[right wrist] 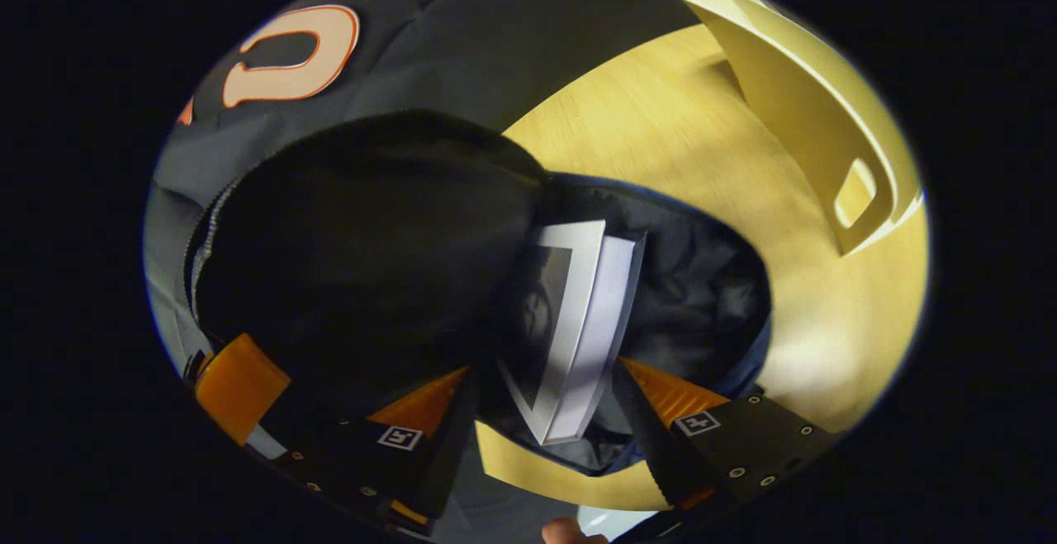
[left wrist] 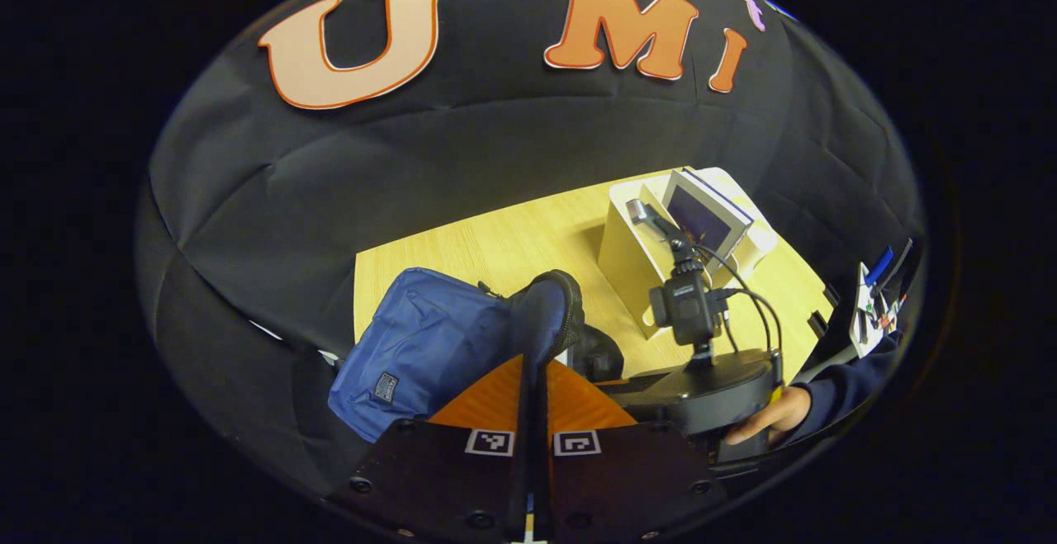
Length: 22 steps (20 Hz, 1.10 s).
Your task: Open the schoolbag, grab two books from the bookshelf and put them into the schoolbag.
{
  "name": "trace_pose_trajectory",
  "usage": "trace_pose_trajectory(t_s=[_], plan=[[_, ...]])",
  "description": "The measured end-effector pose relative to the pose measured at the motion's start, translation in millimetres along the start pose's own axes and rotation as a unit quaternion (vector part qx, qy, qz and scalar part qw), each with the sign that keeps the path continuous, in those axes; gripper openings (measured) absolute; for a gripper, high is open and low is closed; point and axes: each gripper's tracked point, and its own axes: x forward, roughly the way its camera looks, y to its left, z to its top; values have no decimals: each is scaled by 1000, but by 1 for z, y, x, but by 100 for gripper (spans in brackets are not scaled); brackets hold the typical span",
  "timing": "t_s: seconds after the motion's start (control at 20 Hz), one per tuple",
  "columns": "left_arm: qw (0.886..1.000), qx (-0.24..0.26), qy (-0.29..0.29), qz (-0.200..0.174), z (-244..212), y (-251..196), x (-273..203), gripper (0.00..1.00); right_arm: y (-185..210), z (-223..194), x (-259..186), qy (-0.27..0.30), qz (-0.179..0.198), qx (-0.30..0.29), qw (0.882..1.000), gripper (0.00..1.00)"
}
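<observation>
A: Left gripper view: the left gripper [left wrist: 535,379] has its jaws pinched on the flap of the soft blue schoolbag [left wrist: 421,342] on the surface, holding it open.

B: Right gripper view: the right gripper [right wrist: 549,391] spread wide, a stiff, thin book [right wrist: 570,329] loose between, inside the bag. Grip spines.

Booth interior: a pale wooden table [left wrist: 512,238] set against a black cloth wall [left wrist: 330,164].
The creased cloth rises directly behind the table's far edge, curving around it on both sides.
</observation>
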Motion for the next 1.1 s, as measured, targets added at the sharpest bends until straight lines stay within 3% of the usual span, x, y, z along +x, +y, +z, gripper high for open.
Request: trace_pose_trajectory(t_s=[0.4, 0.65, 0.8, 0.95, 1.1], plan=[[1000, 4, 4, 8, -1, -3, 4, 4, -43, 72, -73, -80, -78, -117, 987, 97], [1000, -1, 13, 6, -5, -7, 9, 4, -66, 107, -128, -129, -148, -222, 955, 97], [1000, -2, 14, 9, -7, -7, 10, 4, -76, 119, -154, -129, -170, -238, 947, 97], [1000, -3, 14, 15, -7, -7, 11, 4, -91, 138, -180, -130, -206, -272, 931, 97], [1000, -3, 13, 22, -7, -6, 9, 3, -96, 160, -203, -129, -222, -280, 925, 97]])
